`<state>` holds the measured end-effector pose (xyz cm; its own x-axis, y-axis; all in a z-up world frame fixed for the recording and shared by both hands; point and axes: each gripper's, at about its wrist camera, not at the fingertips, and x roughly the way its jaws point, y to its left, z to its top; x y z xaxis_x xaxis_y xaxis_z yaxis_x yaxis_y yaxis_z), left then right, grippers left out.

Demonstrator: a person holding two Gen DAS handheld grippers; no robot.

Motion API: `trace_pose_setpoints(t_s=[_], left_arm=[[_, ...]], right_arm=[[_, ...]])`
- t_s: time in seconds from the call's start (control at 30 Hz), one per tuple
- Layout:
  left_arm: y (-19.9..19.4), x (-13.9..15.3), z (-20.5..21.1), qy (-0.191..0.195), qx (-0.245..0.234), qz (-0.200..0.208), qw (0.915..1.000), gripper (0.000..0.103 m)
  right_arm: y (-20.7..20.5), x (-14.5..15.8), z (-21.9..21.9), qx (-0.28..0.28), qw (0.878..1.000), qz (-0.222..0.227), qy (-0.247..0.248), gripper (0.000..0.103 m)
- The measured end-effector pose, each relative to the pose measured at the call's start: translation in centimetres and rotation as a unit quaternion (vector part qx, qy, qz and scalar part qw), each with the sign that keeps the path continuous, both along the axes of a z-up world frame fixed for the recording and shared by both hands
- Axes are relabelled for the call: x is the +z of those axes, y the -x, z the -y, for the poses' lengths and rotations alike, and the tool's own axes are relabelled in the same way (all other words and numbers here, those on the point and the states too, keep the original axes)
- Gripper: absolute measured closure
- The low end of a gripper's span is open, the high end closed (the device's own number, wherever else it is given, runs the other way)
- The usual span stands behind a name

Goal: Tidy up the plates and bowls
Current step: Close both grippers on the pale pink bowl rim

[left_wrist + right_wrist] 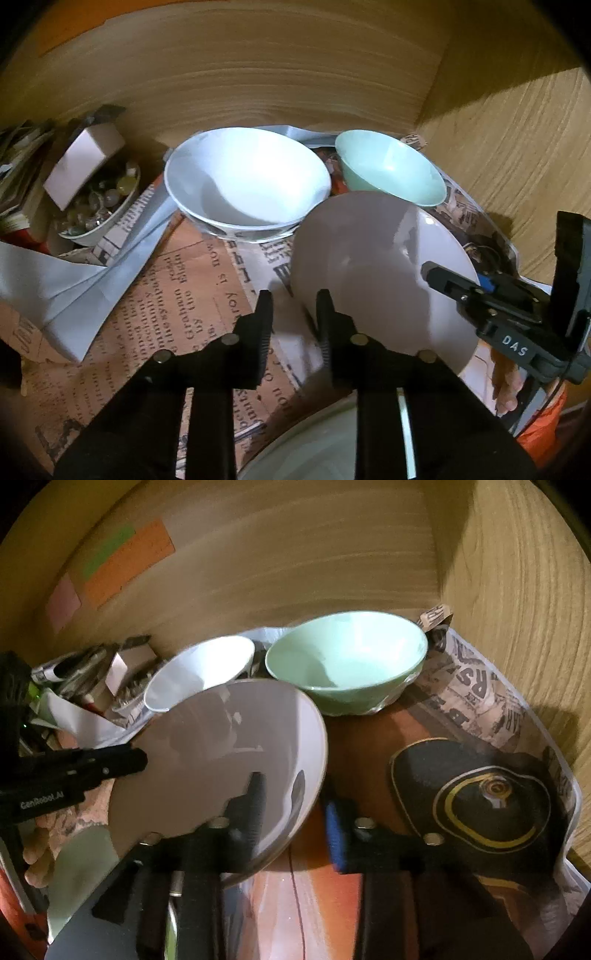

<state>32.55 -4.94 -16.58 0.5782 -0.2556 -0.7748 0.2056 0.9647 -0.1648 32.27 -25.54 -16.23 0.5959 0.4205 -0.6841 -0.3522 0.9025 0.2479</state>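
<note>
The glossy pale pink round ceramic plate (221,760) tilts, its face toward the cameras, clenched at nine o'clock by the left gripper (293,314) and three o'clock by the right gripper (295,805), in front of the white bowl (247,181) and the mint-green bowl (347,664).

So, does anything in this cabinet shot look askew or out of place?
Yes. The pinkish plate is tilted rather than flat, gripped at opposite edges by both grippers. Crumpled white paper lies loose over the newspaper lining.
</note>
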Motion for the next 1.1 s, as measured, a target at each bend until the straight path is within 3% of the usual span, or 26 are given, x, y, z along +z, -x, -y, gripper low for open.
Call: trace_pose_setpoints(t_s=[0.07, 0.2, 0.47, 1.1], left_arm=[[-0.1, 0.1, 0.3, 0.002, -0.007, -0.003, 1.0000, 0.091], [0.0, 0.3, 0.8, -0.018, -0.004, 0.003, 0.9998, 0.091], [0.1, 0.7, 1.2, -0.009, 0.003, -0.004, 0.9999, 0.091], [7.1, 6.0, -0.9, 0.032, 0.032, 0.066, 0.9968, 0.091]], right_arm=[[0.1, 0.0, -0.1, -0.001, 1.000, 0.005, 0.003, 0.078], [0.2, 0.1, 0.0, -0.003, 1.000, 0.005, 0.001, 0.078], [1.0, 1.2, 0.4, -0.011, 0.999, 0.030, -0.010, 0.079], [5.0, 5.9, -0.7, 0.011, 0.995, 0.092, -0.031, 0.079]])
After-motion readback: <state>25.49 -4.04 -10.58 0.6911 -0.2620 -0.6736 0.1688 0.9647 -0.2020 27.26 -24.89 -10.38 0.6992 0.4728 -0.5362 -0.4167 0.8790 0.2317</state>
